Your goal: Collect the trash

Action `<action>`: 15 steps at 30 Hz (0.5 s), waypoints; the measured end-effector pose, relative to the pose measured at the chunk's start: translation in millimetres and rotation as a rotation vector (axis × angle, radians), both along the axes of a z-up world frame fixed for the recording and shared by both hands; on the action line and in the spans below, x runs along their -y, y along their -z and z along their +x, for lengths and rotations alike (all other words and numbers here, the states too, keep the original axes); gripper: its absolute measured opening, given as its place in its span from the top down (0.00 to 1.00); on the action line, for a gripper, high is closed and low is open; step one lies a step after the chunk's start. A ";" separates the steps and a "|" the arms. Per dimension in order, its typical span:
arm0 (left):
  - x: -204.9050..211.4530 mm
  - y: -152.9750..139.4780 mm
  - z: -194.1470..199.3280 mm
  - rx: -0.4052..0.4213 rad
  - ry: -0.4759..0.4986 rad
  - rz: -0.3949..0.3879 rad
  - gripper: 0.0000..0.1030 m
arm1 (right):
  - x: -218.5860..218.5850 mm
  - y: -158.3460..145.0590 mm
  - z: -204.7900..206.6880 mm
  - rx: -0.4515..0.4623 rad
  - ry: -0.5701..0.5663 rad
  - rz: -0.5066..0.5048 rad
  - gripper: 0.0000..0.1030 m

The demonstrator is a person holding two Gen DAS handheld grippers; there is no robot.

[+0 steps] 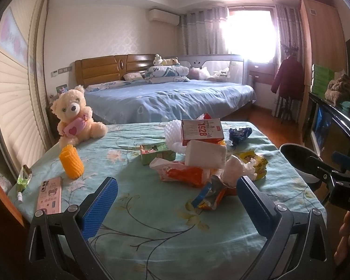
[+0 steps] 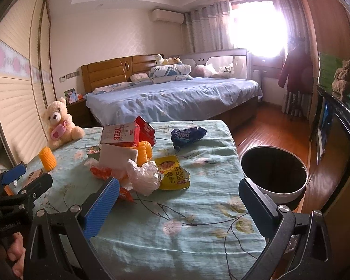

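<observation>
A heap of trash lies mid-table: a red-and-white "1928" box (image 1: 201,131) (image 2: 119,134), a white foam block (image 1: 205,156), crumpled white tissue (image 2: 143,177), a yellow snack wrapper (image 2: 173,172), a blue wrapper (image 2: 187,135) and an orange wrapper (image 1: 184,173). A white bin with a black inside (image 2: 274,171) stands on the floor right of the table. My left gripper (image 1: 176,191) is open and empty, just short of the heap. My right gripper (image 2: 177,191) is open and empty, near the tissue and the bin.
The table (image 2: 175,221) has a light green floral cloth. A teddy bear (image 1: 75,116), a yellow foam sleeve (image 1: 71,162) and a pink phone (image 1: 50,194) sit at its left. A bed (image 1: 170,98) lies behind; dark furniture (image 2: 338,126) stands at the right.
</observation>
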State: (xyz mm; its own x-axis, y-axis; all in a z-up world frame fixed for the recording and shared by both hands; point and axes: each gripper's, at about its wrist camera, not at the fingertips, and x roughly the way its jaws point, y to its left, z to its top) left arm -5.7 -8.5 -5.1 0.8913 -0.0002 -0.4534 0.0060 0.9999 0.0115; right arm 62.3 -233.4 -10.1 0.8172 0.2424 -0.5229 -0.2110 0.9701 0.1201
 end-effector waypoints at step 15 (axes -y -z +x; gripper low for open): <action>-1.2 0.5 1.3 0.003 0.000 -0.006 0.01 | -1.0 -0.6 0.3 -0.001 -0.001 -0.002 0.00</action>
State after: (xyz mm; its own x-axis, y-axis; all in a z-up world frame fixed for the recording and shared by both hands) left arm -4.4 -7.2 -5.6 0.8928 -0.0031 -0.4504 0.0063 1.0000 0.0057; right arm 62.5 -232.4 -9.5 0.8167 0.2422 -0.5238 -0.2117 0.9701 0.1185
